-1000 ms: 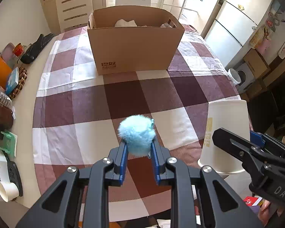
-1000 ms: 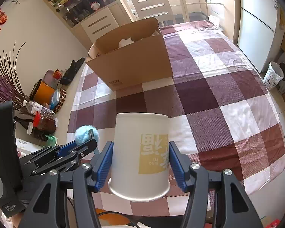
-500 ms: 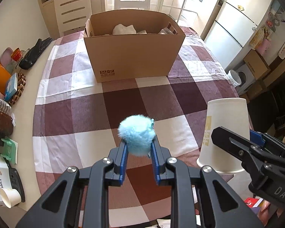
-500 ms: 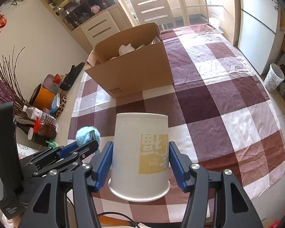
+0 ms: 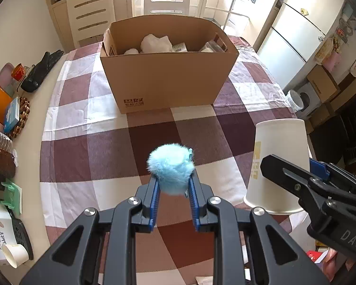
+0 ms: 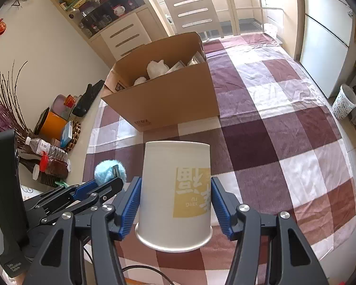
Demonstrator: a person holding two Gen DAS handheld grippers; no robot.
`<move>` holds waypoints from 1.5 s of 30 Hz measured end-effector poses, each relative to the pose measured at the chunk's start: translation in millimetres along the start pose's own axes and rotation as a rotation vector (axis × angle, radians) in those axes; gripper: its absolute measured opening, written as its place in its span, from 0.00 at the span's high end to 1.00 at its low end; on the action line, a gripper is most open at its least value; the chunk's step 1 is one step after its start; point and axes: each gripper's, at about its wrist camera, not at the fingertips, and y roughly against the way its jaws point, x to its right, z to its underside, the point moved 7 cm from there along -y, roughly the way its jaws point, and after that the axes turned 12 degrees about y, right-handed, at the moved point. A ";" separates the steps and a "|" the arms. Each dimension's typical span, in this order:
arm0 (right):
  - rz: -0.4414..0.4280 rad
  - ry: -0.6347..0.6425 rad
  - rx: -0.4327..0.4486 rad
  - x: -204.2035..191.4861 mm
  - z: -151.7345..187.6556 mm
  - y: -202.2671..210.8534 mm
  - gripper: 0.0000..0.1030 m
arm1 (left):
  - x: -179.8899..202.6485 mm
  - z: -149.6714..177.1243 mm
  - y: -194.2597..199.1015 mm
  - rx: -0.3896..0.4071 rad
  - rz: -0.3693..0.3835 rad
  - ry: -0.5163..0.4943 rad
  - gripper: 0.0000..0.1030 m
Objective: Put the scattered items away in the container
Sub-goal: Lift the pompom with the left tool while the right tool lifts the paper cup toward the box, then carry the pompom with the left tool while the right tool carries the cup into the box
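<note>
Facing the box (image 5: 168, 76) across the checked cloth (image 5: 106, 147), the right gripper (image 6: 175, 204) clamps an upturned cup (image 6: 175, 190) that could crush, while the left gripper (image 5: 173, 190) pinches a pompom (image 5: 170, 166) that might slip short.

Pale blue pompom (image 5: 170, 168), white cup (image 6: 175, 190) (yellow label), brown box (image 5: 168, 76), maroon-and-white checked tablecloth (image 5: 87, 152).

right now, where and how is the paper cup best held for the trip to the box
As the right gripper has it: pads on opposite sides of the paper cup, low on its wall near the rim. The cup is upside down, rim toward the gripper, and the rolled rim is probably the stiffest part, so a light squeeze should do there, with the tapered base pointing at the cardboard box.
</note>
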 end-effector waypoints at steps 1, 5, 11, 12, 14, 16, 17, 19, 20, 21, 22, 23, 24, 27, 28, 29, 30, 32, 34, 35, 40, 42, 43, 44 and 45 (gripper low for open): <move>-0.001 0.001 -0.001 0.5 -1.7 -1.1 0.43 | 0.1 -1.9 -0.9 0.000 0.000 0.001 0.78; -0.004 0.005 -0.005 2.6 -8.8 -5.9 0.43 | 0.0 -8.4 -5.0 -0.001 -0.003 0.002 0.78; -0.007 0.008 -0.009 4.6 -18.1 -12.7 0.43 | 0.7 -17.0 -11.0 -0.008 -0.005 0.001 0.78; -0.008 0.008 -0.010 5.4 -19.5 -13.9 0.43 | 0.6 -18.7 -12.3 -0.009 -0.005 0.001 0.78; -0.010 0.008 -0.014 6.0 -22.7 -16.9 0.43 | 0.4 -22.0 -14.6 -0.011 -0.006 0.001 0.78; -0.011 0.009 -0.017 6.5 -25.6 -19.9 0.43 | 0.4 -26.2 -17.3 -0.014 -0.005 0.002 0.78; -0.012 0.010 -0.020 6.9 -27.9 -22.1 0.43 | 0.3 -28.2 -18.4 -0.015 -0.005 0.003 0.78; -0.013 0.012 -0.023 7.7 -31.2 -25.2 0.43 | -0.2 -32.8 -21.0 -0.018 -0.004 0.003 0.78; -0.013 0.013 -0.026 8.3 -33.7 -27.4 0.43 | -0.4 -35.2 -22.7 -0.021 -0.003 -0.001 0.78; -0.014 0.013 -0.028 8.8 -35.9 -29.4 0.43 | -0.5 -38.0 -24.4 -0.023 -0.002 0.000 0.78; -0.014 0.013 -0.030 9.5 -37.6 -31.0 0.43 | -0.3 -40.4 -25.7 -0.024 -0.002 0.000 0.78; -0.014 0.013 -0.033 10.4 -40.2 -33.4 0.43 | -0.5 -43.1 -27.4 -0.026 -0.002 0.000 0.78; -0.015 0.013 -0.035 11.0 -42.2 -35.2 0.43 | -0.5 -46.1 -29.2 -0.027 -0.001 0.000 0.78; -0.016 0.014 -0.041 13.3 -49.0 -40.5 0.43 | 0.0 -53.5 -33.5 -0.031 0.000 -0.002 0.78; -0.017 0.015 -0.041 13.9 -51.0 -41.9 0.43 | 0.3 -56.3 -34.8 -0.032 0.000 -0.004 0.78; -0.018 0.015 -0.042 14.4 -54.0 -43.5 0.43 | 0.9 -59.3 -35.8 -0.032 0.001 -0.005 0.78; -0.019 0.015 -0.043 14.9 -56.9 -44.9 0.43 | 1.1 -61.5 -36.2 -0.032 0.002 -0.006 0.78; -0.021 0.016 -0.042 16.1 -63.0 -47.2 0.43 | 2.6 -66.9 -37.9 -0.033 0.004 -0.009 0.78; -0.023 0.018 -0.040 16.7 -67.8 -48.0 0.43 | 4.1 -71.1 -39.0 -0.034 0.007 -0.013 0.78; -0.024 0.019 -0.037 17.0 -71.2 -48.1 0.43 | 5.1 -73.5 -39.1 -0.033 0.009 -0.015 0.78; -0.031 0.023 -0.019 17.8 -84.7 -44.5 0.43 | 11.4 -86.5 -37.2 -0.026 0.021 -0.030 0.78; -0.039 0.023 -0.005 16.9 -91.6 -40.3 0.43 | 13.6 -92.1 -34.7 -0.020 0.028 -0.033 0.78; -0.042 0.024 0.000 16.4 -94.1 -38.6 0.43 | 14.4 -94.6 -33.2 -0.018 0.032 -0.034 0.78; -0.045 0.028 0.008 15.3 -98.0 -36.1 0.43 | 15.1 -97.5 -31.2 -0.015 0.039 -0.032 0.78; -0.048 0.031 0.016 14.4 -101.8 -33.7 0.43 | 16.0 -100.8 -28.8 -0.013 0.047 -0.031 0.78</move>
